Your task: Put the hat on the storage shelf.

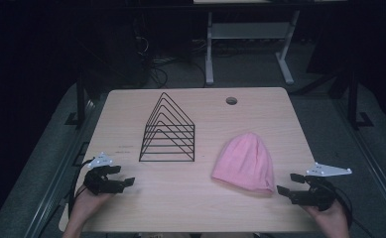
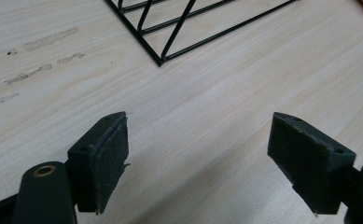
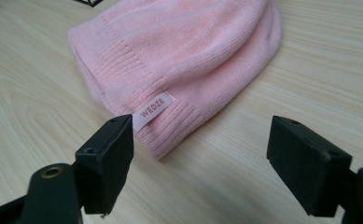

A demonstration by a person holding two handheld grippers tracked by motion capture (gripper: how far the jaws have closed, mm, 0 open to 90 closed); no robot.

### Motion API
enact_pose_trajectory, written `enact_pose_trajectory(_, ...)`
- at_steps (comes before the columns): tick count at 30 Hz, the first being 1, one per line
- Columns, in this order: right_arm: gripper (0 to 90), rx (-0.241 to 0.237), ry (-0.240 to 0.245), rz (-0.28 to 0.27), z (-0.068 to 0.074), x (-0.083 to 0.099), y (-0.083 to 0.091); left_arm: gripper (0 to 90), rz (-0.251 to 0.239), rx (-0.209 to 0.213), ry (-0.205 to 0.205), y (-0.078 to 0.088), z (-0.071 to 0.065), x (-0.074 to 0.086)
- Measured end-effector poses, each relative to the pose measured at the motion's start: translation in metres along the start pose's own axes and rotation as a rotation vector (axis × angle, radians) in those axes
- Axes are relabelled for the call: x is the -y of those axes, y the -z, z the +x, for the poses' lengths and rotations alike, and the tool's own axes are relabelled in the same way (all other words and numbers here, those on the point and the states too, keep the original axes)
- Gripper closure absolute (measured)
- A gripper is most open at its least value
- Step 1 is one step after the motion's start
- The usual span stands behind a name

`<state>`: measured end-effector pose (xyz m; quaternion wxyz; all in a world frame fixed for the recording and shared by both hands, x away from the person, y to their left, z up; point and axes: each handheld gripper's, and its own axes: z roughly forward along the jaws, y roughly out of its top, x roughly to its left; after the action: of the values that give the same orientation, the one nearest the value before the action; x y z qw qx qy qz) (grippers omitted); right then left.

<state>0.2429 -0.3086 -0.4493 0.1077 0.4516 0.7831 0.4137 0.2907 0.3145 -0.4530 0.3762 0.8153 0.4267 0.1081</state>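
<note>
My left gripper [image 1: 122, 175] sits low over the wooden table [image 1: 190, 203], jaws spread wide with nothing between them; in the left gripper view the black wire rack [image 2: 188, 28] has its front corner just ahead of me on the bare wood. My right gripper [image 1: 290, 182] is likewise gaping and empty, close beside the pink beanie [image 1: 245, 162], which lies flat on the table to the right of the rack, well apart from it. In the right gripper view the beanie's ribbed cuff and its white label [image 3: 153, 110] reading WEDZE sit just beyond my left-hand jaw.
</note>
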Motion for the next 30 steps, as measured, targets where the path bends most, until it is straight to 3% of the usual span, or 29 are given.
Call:
enact_pose_trajectory(6,18.3,-0.011,-0.016,-0.003,0.000,-0.004,-0.002,20.0,0.008,-0.001,0.002,-0.001,-0.001,0.003)
enact_pose_trajectory(7,18.3,-0.008,-0.006,-0.006,-0.001,-0.006,-0.003,19.9,0.017,-0.003,-0.015,0.001,-0.001,0.003)
enact_pose_trajectory(12,16.7,-0.021,0.017,-0.011,0.000,-0.018,-0.004,19.2,0.006,-0.015,-0.005,0.005,-0.002,0.004)
enact_pose_trajectory(16,16.4,-0.047,0.011,0.008,-0.006,-0.025,-0.011,19.1,-0.001,-0.017,-0.023,0.007,-0.002,0.006)
enact_pose_trajectory(18,16.5,-0.056,-0.007,0.025,-0.009,-0.029,-0.015,19.1,0.002,-0.017,-0.011,0.007,-0.001,0.007)
enact_pose_trajectory(19,16.5,-0.060,-0.004,0.033,-0.010,-0.031,-0.016,19.2,-0.001,-0.015,0.006,0.007,-0.002,0.008)
enact_pose_trajectory(24,16.5,-0.087,0.015,0.034,-0.011,-0.043,-0.019,19.1,-0.009,-0.016,0.008,0.007,0.001,0.008)
enact_pose_trajectory(27,16.8,-0.102,0.056,0.055,-0.007,-0.052,-0.023,19.1,-0.009,-0.011,0.006,0.007,0.002,0.007)
enact_pose_trajectory(30,17.2,-0.101,0.068,0.080,-0.005,-0.059,-0.027,19.1,-0.025,-0.016,0.004,0.008,0.002,0.006)
